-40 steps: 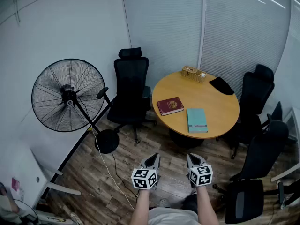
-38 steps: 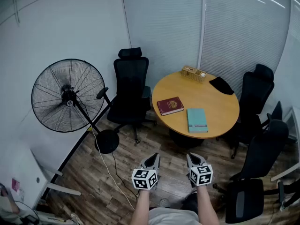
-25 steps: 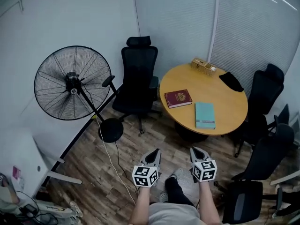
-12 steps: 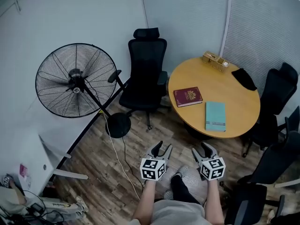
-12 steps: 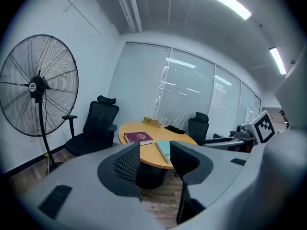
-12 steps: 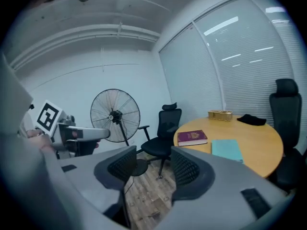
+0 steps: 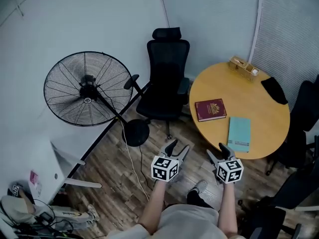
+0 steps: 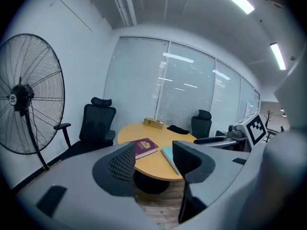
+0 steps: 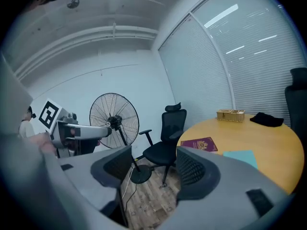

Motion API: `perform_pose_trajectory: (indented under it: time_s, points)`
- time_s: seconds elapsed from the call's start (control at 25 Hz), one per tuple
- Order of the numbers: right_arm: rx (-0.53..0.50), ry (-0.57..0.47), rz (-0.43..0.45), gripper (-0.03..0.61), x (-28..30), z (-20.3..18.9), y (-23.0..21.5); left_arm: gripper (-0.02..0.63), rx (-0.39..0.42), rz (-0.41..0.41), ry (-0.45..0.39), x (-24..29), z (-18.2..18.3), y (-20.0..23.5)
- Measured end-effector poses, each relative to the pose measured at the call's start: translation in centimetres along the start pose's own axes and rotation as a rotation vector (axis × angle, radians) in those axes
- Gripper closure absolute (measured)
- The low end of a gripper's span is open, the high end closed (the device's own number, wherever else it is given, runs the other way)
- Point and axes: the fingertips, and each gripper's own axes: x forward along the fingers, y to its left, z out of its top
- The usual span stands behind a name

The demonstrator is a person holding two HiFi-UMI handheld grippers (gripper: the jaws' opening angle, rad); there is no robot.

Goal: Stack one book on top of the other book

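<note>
over the floor, short of the worktop (image 7: 219, 83) | my left tongs (image 7: 178, 148) and right tongs (image 7: 217, 153) have just spread, both empty | i've stepped closer | red book (image 7: 210, 109) and teal book (image 7: 239, 133) lie just apart on it, unstacked | reach comes next

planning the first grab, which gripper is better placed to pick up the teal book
Right, probably. The right gripper hangs just short of the table edge nearest the teal book; the left gripper is farther off, over the floor. Both jaws have just been opening, nothing between them.
</note>
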Motion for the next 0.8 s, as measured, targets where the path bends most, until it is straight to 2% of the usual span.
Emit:
perform_pose_trajectory:
  time_s: [0.12, 0.28, 0.6, 0.8]
  points:
    - [0.011, -0.023, 0.02, 0.302, 1.9, 2.1, -1.4, 0.368, -0.008, 0.039, -0.033, 1.5, 2.1, 1.7]
    - [0.027, -0.035, 0.033, 0.302, 3.7, 3.4, -3.6, 0.371, -0.065, 0.078, -0.094, 3.6, 4.0, 3.5]
    - [0.09, -0.048, -0.02, 0.302, 5.6, 4.5, -9.6, 0.371, -0.032, 0.071, -0.067, 9.0, 6.5, 4.2]
    - [0.13, -0.053, -0.059, 0.302, 5.9, 4.1, -13.3, 0.371, -0.019, 0.033, -0.046, 12.7, 6.5, 3.1]
